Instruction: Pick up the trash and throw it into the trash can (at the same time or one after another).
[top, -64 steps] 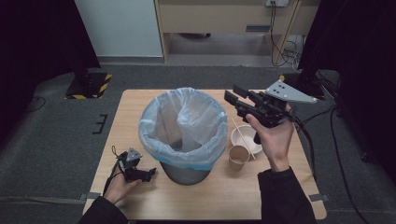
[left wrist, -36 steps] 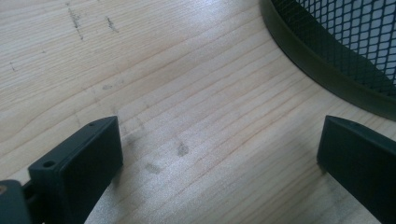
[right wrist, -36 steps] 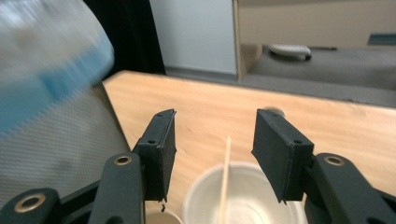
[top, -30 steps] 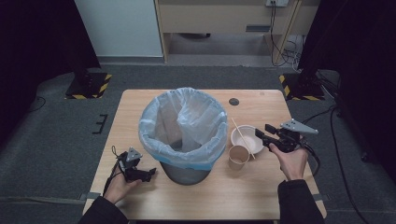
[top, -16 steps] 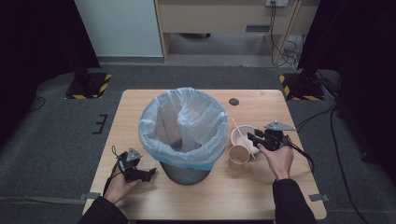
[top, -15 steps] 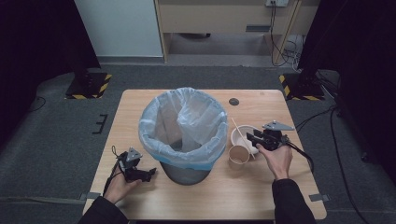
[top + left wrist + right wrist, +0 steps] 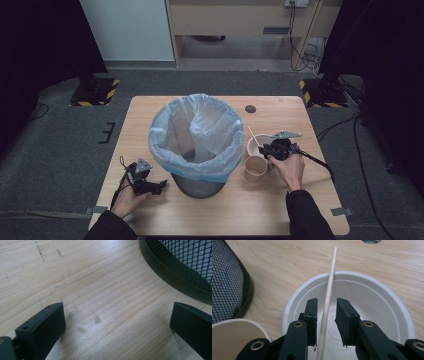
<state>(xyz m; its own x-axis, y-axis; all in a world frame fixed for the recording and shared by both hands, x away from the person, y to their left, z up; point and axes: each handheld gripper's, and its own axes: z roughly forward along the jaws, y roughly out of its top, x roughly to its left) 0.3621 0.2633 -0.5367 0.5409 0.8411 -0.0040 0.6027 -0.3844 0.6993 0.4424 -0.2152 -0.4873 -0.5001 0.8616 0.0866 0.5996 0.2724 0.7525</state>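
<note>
The right tool point(image 7: 326, 315) reaches low over the white paper bowl point(image 7: 372, 300) at right, jaws narrowly parted around the wooden stick point(image 7: 329, 290) lying across the bowl. The left tool point(image 7: 117, 322), jaws wide, rests on the surface point(image 7: 100, 285) near-left of the lined mesh bin point(image 7: 196, 137).

no readable text, labels, brands or numbers anywhere
</note>
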